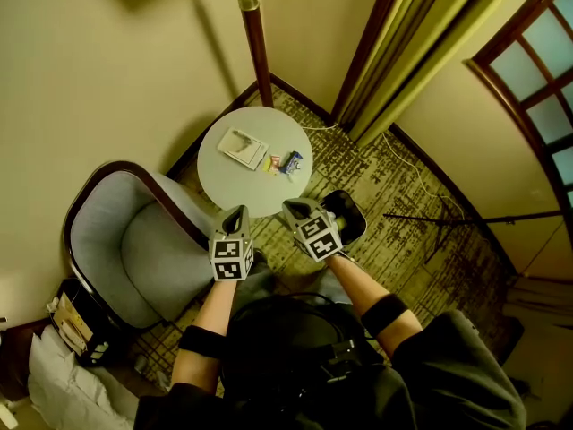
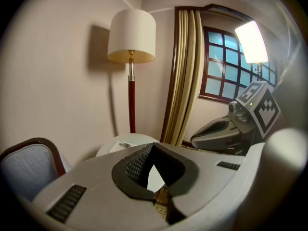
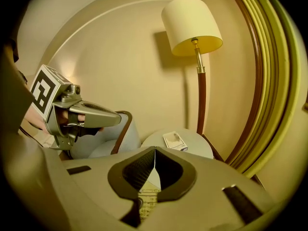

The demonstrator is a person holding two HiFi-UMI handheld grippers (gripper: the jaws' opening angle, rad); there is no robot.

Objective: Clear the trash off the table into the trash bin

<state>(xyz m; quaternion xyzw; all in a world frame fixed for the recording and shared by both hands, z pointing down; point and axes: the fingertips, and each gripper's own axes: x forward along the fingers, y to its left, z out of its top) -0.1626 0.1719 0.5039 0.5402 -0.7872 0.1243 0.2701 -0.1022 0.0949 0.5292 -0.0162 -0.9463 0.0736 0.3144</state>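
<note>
A: Box (image 1: 243, 147), where is it?
B: On table (image 1: 224, 184), near centre. Wrappers (image 1: 283, 162) at its three o'clock.
A: Grippers?
B: Left gripper (image 1: 235, 213) and right gripper (image 1: 290, 208) are both closed, empty, at table's six o'clock.

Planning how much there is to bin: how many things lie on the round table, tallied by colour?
white flat box: 1
yellow-orange wrapper: 1
blue packet: 1
Total: 3
</note>
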